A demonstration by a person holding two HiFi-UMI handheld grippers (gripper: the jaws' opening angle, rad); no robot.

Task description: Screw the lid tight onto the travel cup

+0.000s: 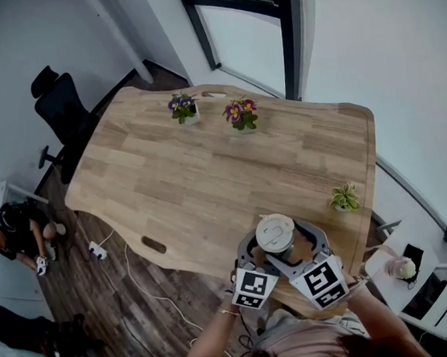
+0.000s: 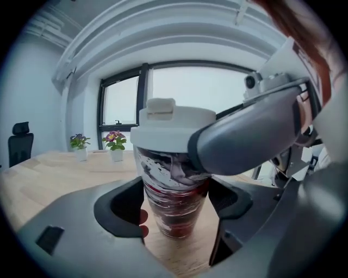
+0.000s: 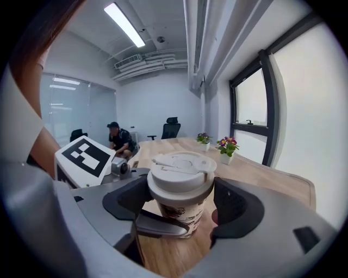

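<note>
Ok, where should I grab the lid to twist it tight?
The lid by its round side rim, pinched on opposite sides, coming in level. The cup stands upright, and the raised tab on top would make a top-down grip uneven.

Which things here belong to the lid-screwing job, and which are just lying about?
In the job: travel cup, lid, left gripper shut on the cup, right gripper shut on the lid.

Lying about: purple flowering plant, pink flowering plant, small green plant, office chair.
</note>
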